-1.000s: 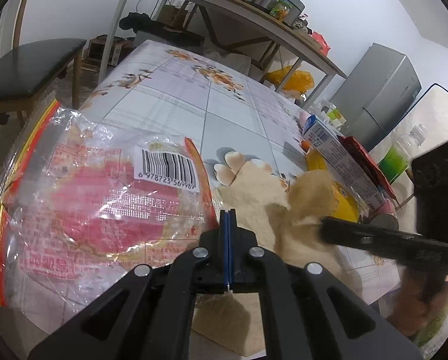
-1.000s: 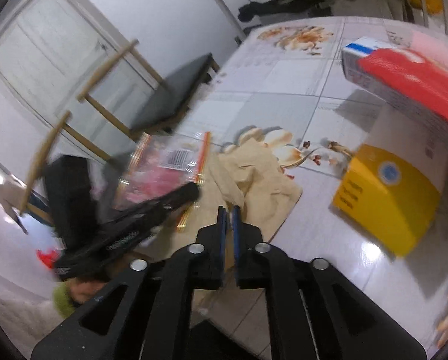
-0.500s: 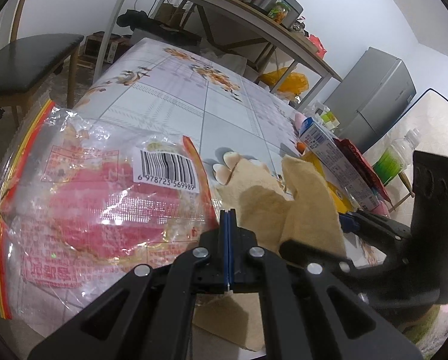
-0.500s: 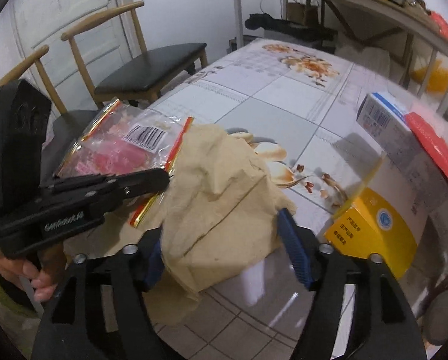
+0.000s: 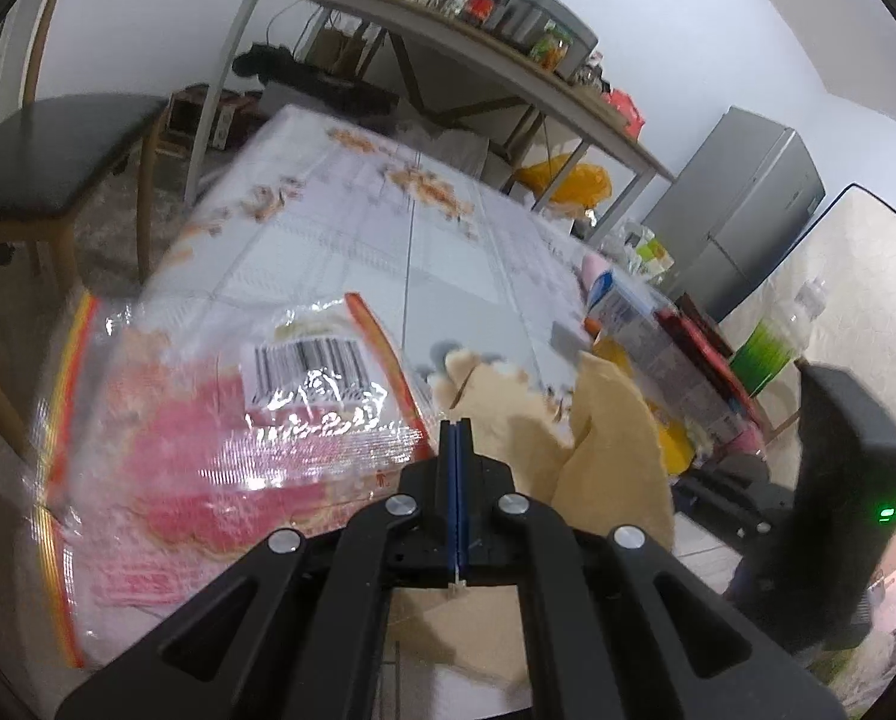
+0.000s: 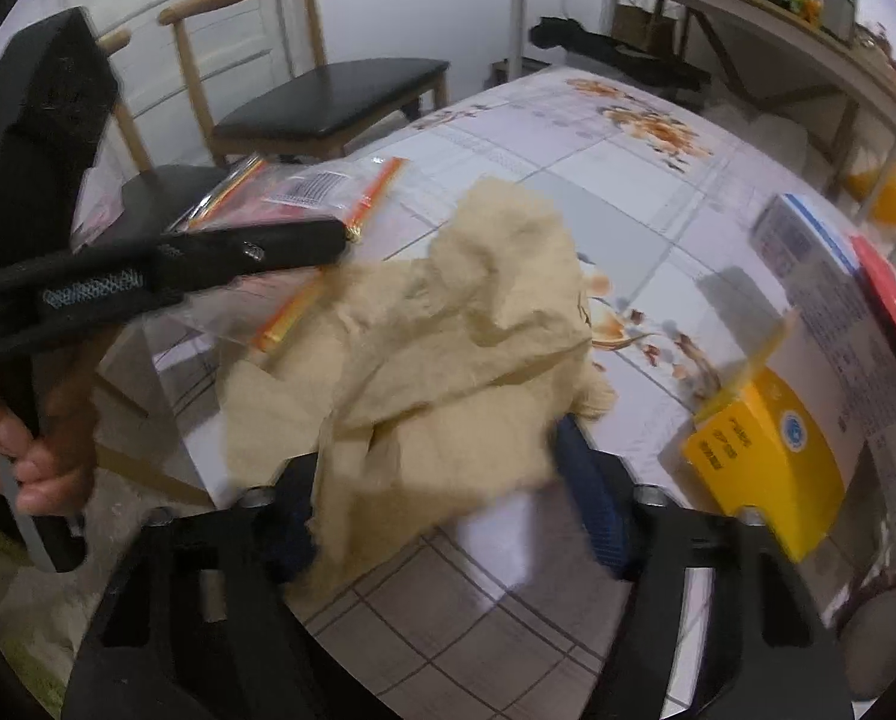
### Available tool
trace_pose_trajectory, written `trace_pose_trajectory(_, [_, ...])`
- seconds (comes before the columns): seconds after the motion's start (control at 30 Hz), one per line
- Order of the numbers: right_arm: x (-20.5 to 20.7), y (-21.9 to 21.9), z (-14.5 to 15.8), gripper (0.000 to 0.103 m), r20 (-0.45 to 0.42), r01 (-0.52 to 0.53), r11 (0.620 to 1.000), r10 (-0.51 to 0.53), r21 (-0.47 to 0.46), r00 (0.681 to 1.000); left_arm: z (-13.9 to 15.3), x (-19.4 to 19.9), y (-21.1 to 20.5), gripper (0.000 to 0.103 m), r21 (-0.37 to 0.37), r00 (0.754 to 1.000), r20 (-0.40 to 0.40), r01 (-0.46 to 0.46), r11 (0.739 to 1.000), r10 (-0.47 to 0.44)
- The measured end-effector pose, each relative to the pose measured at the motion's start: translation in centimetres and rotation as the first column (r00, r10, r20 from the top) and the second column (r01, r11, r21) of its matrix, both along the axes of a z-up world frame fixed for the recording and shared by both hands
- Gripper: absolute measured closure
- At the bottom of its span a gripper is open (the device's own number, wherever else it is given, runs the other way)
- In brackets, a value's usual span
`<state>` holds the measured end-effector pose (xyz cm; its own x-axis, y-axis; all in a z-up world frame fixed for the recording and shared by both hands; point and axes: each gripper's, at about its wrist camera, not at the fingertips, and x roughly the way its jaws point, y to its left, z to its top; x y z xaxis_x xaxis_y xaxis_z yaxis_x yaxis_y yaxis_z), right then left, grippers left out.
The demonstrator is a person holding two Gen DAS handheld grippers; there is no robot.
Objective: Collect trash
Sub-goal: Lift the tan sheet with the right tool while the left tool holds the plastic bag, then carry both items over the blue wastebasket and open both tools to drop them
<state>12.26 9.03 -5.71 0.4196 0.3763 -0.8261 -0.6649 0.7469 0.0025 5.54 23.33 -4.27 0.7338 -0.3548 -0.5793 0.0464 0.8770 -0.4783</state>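
Probably home: fridge (image 5: 742, 210), dining table (image 5: 388, 240).

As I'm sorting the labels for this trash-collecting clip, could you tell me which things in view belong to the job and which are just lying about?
Part of the job:
- crumpled beige paper, between the closing jaws of the right gripper
- clear plastic bag, at the shut left gripper

Just lying about:
- yellow box
- blue-and-white carton
- chair
- green-labelled bottle
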Motion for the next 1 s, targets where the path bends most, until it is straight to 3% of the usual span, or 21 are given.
trace_pose_trajectory(0.17, [0.5, -0.9, 0.1, 0.081, 0.000, 0.075, 0.997, -0.075, 0.008, 0.997, 3.0, -1.4, 0.7, 0.103, 0.009, 0.998, 0.058, -0.025, 1.000, 0.024])
trace_pose_trajectory(0.2, [0.4, -1.0, 0.2, 0.095, -0.001, 0.083, 0.996, -0.083, 0.010, 0.997, 3.8, -1.8, 0.9, 0.103, 0.006, 0.997, 0.077, -0.029, 1.000, 0.029])
trace_pose_trajectory(0.23, [0.2, -1.1, 0.3, 0.099, -0.005, 0.092, 0.996, -0.092, 0.014, 0.996, 4.6, -2.2, 1.0, 0.103, 0.003, 0.995, 0.095, -0.031, 1.000, 0.031])
trace_pose_trajectory(0.4, [-0.4, -2.9, 0.8, 0.102, -0.058, 0.135, 0.986, -0.130, 0.093, 0.990, 9.1, -4.5, 0.4, 0.103, -0.017, 0.981, 0.192, -0.010, 1.000, 0.013])
trace_pose_trajectory(0.6, [-3.6, -8.0, 4.8, 0.102, -0.041, 0.180, 0.952, -0.176, 0.248, 0.984, 14.5, -6.4, -4.2, 0.103, 0.003, 0.941, 0.315, 0.127, 0.992, -0.122])
trace_pose_trajectory(0.73, [-6.5, -14.0, 7.8, 0.102, -0.024, 0.266, 0.897, -0.276, 0.354, 0.961, 17.3, -5.6, -9.7, 0.103, -0.002, 0.885, 0.378, 0.293, 0.956, -0.271])
trace_pose_trajectory(0.8, [-8.1, -17.9, 8.7, 0.102, -0.032, 0.330, 0.856, -0.346, 0.398, 0.938, 18.7, -5.0, -13.2, 0.103, -0.003, 0.840, 0.409, 0.391, 0.920, -0.356])
trace_pose_trajectory(0.87, [-10.0, -22.0, 9.2, 0.102, -0.051, 0.408, 0.804, -0.430, 0.433, 0.901, 19.6, -4.3, -16.3, 0.103, -0.006, 0.795, 0.428, 0.477, 0.879, -0.429])
trace_pose_trajectory(1.0, [-13.8, -30.4, 9.4, 0.102, -0.099, 0.555, 0.657, -0.596, 0.511, 0.797, 21.7, -2.5, -24.7, 0.103, -0.010, 0.676, 0.446, 0.660, 0.752, -0.587])
